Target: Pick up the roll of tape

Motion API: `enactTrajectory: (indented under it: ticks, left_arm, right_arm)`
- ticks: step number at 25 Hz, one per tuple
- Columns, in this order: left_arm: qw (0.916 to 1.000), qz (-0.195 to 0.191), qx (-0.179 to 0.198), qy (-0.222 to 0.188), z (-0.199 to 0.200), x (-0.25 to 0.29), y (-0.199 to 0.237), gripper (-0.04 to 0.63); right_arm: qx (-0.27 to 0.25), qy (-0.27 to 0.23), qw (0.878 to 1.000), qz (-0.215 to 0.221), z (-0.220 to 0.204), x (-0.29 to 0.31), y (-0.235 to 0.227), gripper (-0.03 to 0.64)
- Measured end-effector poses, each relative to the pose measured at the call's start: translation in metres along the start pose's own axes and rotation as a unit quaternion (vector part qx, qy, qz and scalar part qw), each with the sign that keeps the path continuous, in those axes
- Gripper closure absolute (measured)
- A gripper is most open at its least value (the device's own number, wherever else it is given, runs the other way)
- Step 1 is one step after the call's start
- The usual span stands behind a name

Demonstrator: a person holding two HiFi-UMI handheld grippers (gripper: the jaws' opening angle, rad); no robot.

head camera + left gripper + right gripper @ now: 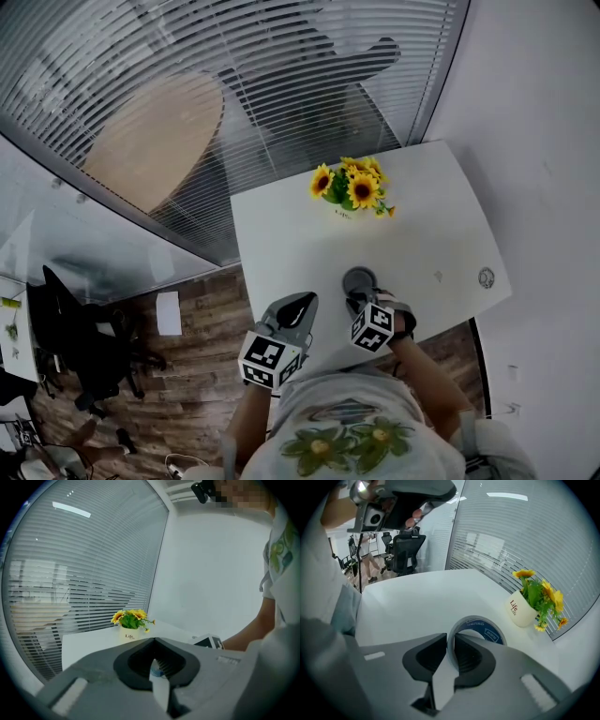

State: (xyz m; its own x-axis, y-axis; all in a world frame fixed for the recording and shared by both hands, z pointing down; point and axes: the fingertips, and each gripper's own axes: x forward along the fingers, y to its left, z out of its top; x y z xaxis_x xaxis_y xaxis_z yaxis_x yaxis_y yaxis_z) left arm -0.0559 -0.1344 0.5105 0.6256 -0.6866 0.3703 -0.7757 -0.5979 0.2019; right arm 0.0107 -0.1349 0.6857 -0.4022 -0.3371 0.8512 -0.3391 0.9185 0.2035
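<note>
Right gripper is clamped on the roll of tape — one jaw inside the ring, the other outside, with the wall pinched between them. The roll sits on the white table near its front edge, well apart from the pot of sunflowers. Left gripper has its jaws together and holds nothing — it hangs just beside the right one, over the table's near corner

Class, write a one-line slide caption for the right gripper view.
Right tongs clamp the rim of the tape roll on a white table, sunflower pot nearby.
</note>
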Motion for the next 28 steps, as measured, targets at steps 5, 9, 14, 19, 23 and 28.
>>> enactTrajectory:
  ticks: [5, 9, 14, 19, 23, 28]
  left_arm:
    - [1.0000, 0.001, 0.002, 0.000, 0.000, -0.002, -0.002, 0.589]
    - [1.0000, 0.001, 0.003, 0.000, 0.000, -0.004, -0.003, 0.589]
    - [1.0000, 0.001, 0.005, 0.001, -0.003, -0.007, -0.004, 0.589]
    - [1.0000, 0.004, 0.005, 0.000, -0.003, -0.010, -0.004, 0.589]
    - [1.0000, 0.006, 0.004, 0.000, -0.005, -0.011, -0.005, 0.589]
    - [1.0000, 0.006, 0.005, -0.002, -0.004, -0.010, -0.006, 0.589]
  right_arm:
    - [0.008, -0.013, 1.000, -0.003, 0.007, -0.006, -0.002, 0.563]
    - [0.009, -0.020, 1.000, -0.010, 0.012, -0.012, -0.007, 0.563]
    - [0.011, -0.029, 0.999, -0.018, 0.017, -0.019, -0.009, 0.561]
    - [0.037, -0.049, 0.998, -0.016, 0.025, -0.031, -0.009, 0.561]
    - [0.048, -0.067, 0.996, -0.018, 0.032, -0.040, -0.009, 0.560]
    - [0.065, -0.089, 0.994, -0.019, 0.040, -0.052, -0.011, 0.560]
